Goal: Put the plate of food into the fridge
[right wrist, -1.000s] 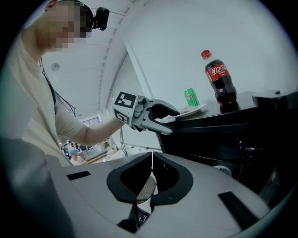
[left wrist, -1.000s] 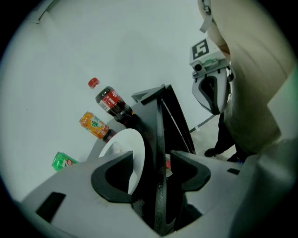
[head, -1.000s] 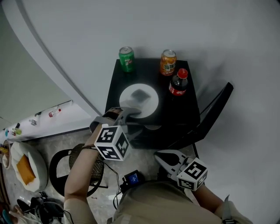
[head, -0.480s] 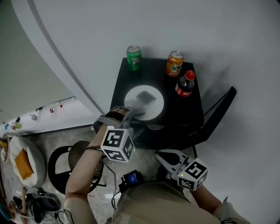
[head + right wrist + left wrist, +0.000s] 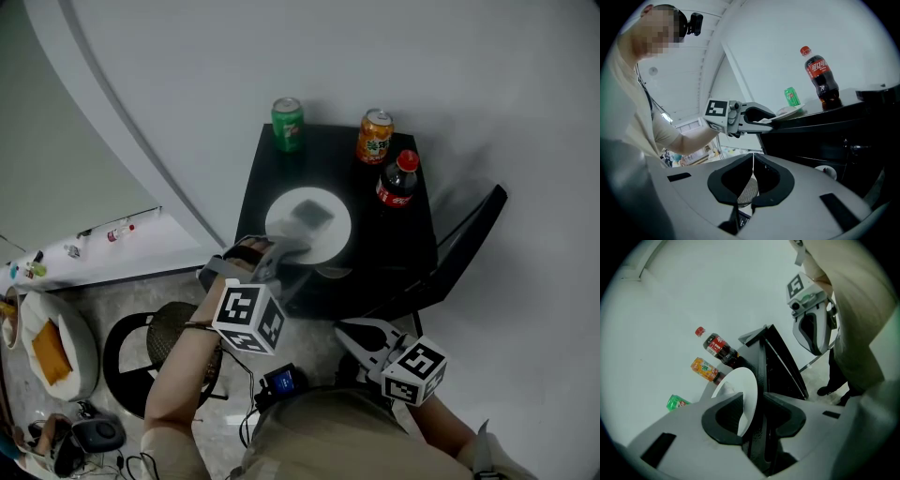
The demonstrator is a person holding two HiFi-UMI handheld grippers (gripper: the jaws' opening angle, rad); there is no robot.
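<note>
Fingers (image 5: 717,427) of the left gripper (image 5: 753,398) have just been closing round the near rim of the plate (image 5: 746,383); the rim stands between them, against the pad on its upper face, with a thin dark strip showing before the other pad, so no firm pinch can be seen. Those of the right gripper (image 5: 753,171) are pressed together with nothing between them, low and well apart from the plate

White, round and shallow, the plate lies flat on top of the low black fridge (image 5: 398,253), whose door (image 5: 464,246) hangs open at the right. It carries a small grey piece of food (image 5: 312,213) near its middle. Behind it stand a green can (image 5: 287,124), an orange can (image 5: 376,137) and a cola bottle (image 5: 397,180)

Against a second ago, the head view has swung, so everything sits further right in it. The left gripper's marker cube has tipped a little lower, while plate, cans and bottle keep their arrangement
</note>
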